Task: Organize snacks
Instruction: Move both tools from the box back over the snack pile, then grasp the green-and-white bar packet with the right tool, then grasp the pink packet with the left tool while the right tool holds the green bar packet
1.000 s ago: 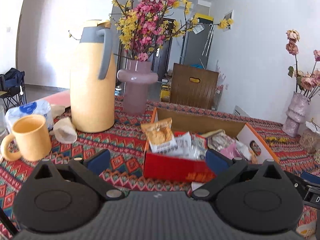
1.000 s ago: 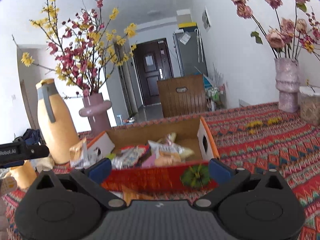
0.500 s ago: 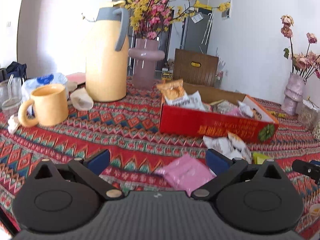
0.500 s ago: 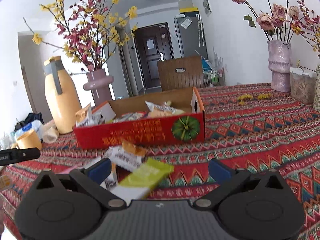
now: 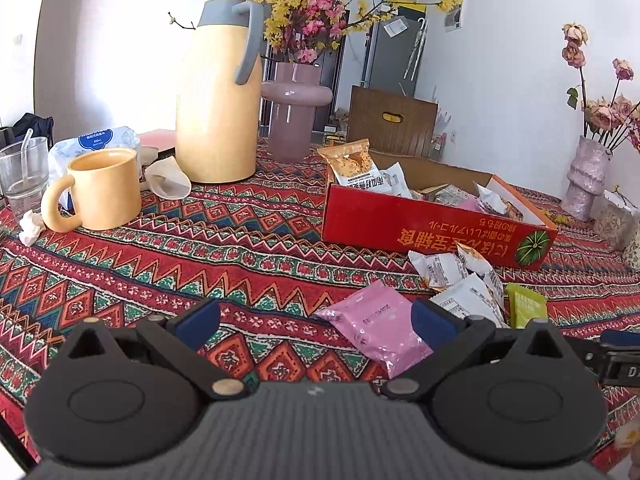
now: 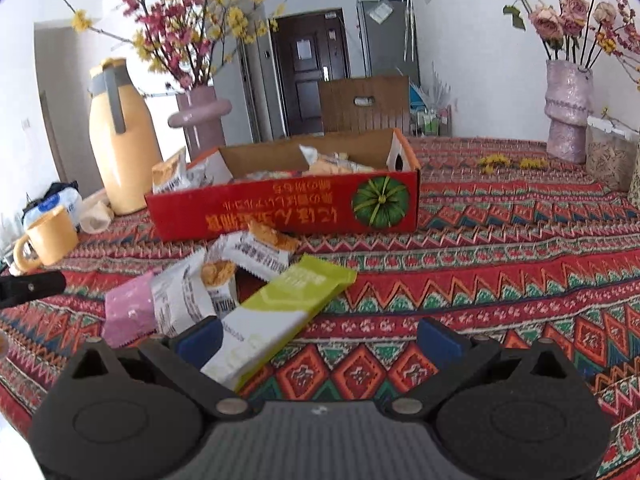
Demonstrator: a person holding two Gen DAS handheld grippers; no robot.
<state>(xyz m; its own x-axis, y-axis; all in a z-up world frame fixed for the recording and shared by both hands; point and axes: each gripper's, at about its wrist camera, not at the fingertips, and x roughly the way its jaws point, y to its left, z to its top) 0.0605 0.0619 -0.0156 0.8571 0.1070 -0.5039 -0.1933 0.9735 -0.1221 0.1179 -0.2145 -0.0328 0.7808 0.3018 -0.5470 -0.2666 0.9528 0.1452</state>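
Observation:
A red cardboard box [image 5: 424, 229] [image 6: 288, 212] holding several snack packets stands on the patterned tablecloth. In front of it lie loose snacks: a pink packet [image 5: 374, 330] [image 6: 128, 312], white packets with orange pictures [image 5: 452, 270] [image 6: 256, 252] and a green bar [image 5: 526, 308] [image 6: 288, 304]. My left gripper [image 5: 316, 322] is open and empty, low over the cloth, with the pink packet by its right finger. My right gripper [image 6: 320, 336] is open and empty, with the green bar's near end by its left finger.
A yellow thermos jug [image 5: 218, 92], yellow mug [image 5: 102, 188], glass with straw [image 5: 22, 176] and tissue pack [image 5: 96, 142] stand left. A pink flower vase [image 5: 294, 116] is behind the box. Another vase [image 6: 568, 112] and a container [image 6: 608, 160] stand far right.
Both grippers have drawn back from the box and dropped lower toward the cloth. The loose snacks in front of the box now lie close to the fingers. Both stay open.

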